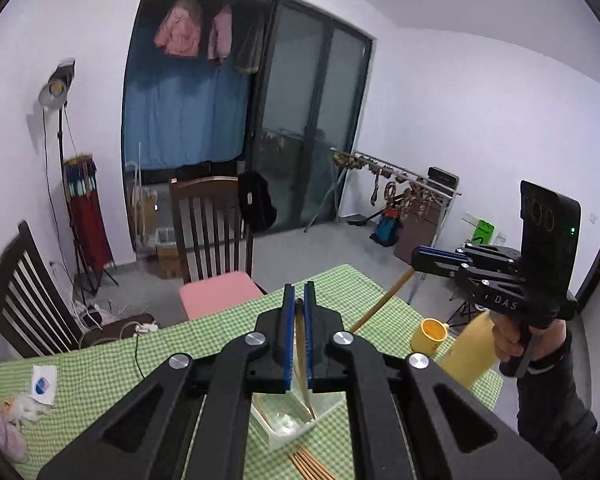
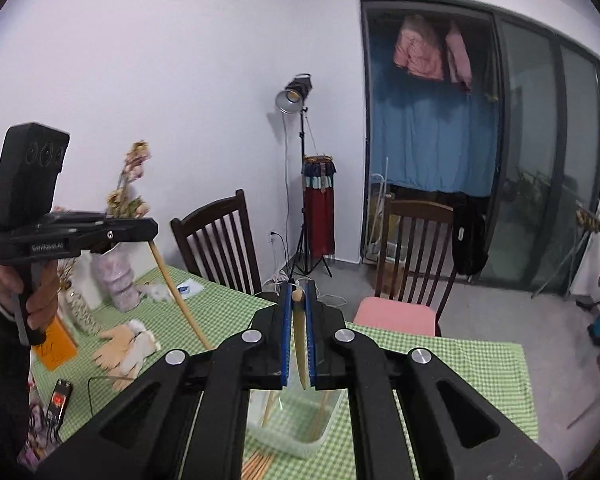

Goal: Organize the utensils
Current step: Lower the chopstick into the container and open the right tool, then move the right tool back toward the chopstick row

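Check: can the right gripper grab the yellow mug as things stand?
Probably not: the right gripper is shut on a wooden stick held above the table, so it cannot take the yellow mug until it lets go.

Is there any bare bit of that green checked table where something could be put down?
Yes: the tablecloth looks bare between the clear container and the pink-cushioned chair. Another free strip lies between the container and the white packet. The wall side is crowded: vase, gloves, orange box.
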A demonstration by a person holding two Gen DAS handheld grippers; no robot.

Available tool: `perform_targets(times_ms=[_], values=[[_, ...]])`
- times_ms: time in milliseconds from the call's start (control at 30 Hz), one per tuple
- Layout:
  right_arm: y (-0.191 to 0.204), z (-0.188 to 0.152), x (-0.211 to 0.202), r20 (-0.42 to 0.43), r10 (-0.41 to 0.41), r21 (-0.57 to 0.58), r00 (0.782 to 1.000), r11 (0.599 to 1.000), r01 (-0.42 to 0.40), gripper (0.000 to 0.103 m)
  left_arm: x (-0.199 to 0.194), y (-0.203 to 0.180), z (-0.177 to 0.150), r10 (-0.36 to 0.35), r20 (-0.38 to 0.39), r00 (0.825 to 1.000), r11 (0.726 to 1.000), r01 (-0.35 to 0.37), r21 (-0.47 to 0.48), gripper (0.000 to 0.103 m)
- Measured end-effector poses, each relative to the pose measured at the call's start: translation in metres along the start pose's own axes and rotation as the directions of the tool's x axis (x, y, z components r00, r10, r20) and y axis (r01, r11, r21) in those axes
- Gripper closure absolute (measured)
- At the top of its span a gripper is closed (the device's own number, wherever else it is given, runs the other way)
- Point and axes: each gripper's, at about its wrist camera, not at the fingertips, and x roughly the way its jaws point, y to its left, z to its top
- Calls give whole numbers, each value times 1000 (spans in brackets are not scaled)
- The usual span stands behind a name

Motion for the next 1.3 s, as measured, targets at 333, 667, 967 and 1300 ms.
perform_targets(times_ms=[333, 667, 967, 1300], values=[[-36, -55, 137, -167, -23, 54, 986, 998, 33, 96, 166, 72, -44, 39, -159, 987, 992, -57, -111, 102], [-46, -85, 194, -284, -64, 39, 957, 996, 78, 96, 244, 86, -84, 111, -295, 949, 992, -125, -30, 101], [-45, -75, 171, -235, -132, 27, 963, 990, 142, 59, 229, 89, -83, 123, -288, 950, 989, -142, -46, 87], [-34, -61, 87, -146, -187, 20, 972, 981, 192, 49, 140, 62, -81, 158, -206, 966, 985, -169, -36, 69]])
